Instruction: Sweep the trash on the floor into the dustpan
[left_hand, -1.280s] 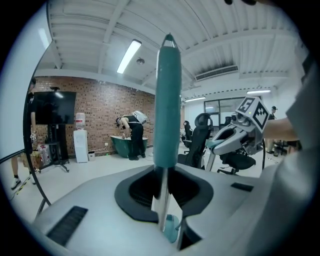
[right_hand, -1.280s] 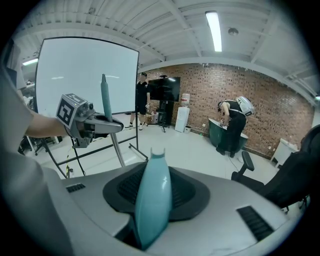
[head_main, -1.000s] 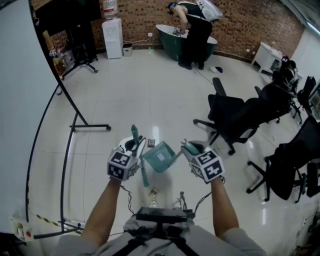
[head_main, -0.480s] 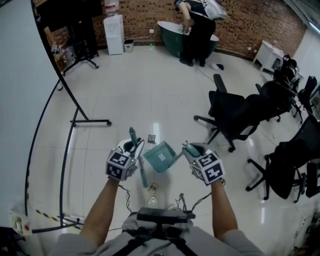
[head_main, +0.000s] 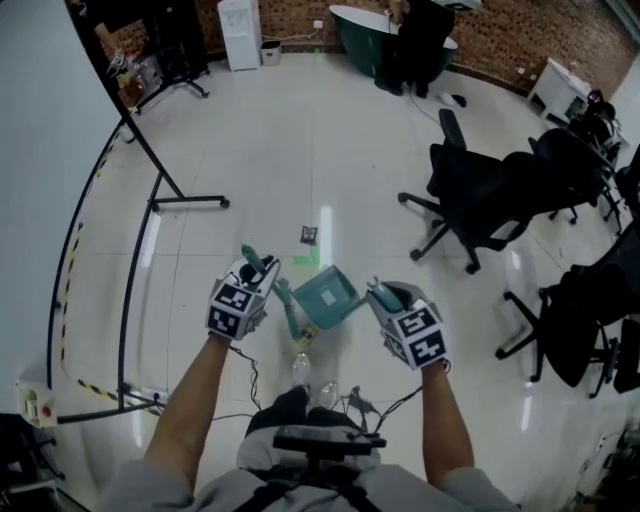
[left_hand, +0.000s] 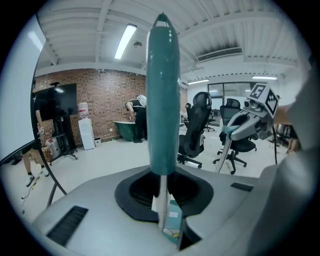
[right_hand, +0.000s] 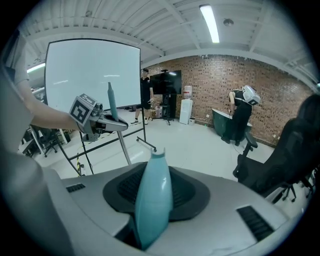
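Note:
My left gripper (head_main: 262, 274) is shut on the teal broom handle (head_main: 253, 262); its shaft (head_main: 290, 315) slants down toward the floor by my feet. In the left gripper view the handle (left_hand: 162, 100) stands upright between the jaws. My right gripper (head_main: 381, 294) is shut on the pale teal dustpan handle (right_hand: 152, 197). The dustpan (head_main: 325, 294) hangs between the two grippers, above the floor. A small dark scrap (head_main: 309, 235) and a green scrap (head_main: 306, 260) lie on the white tiles just beyond the pan.
Black office chairs (head_main: 480, 205) stand to the right. A black stand with a curved frame (head_main: 160, 185) is at the left. Far off, a person (head_main: 415, 40) bends at a green tub. Cables (head_main: 250, 375) trail by my feet.
Both grippers have sunk lower and moved forward with the broom and dustpan. The view has tipped down, and the scraps on the floor now show just ahead of the pan.

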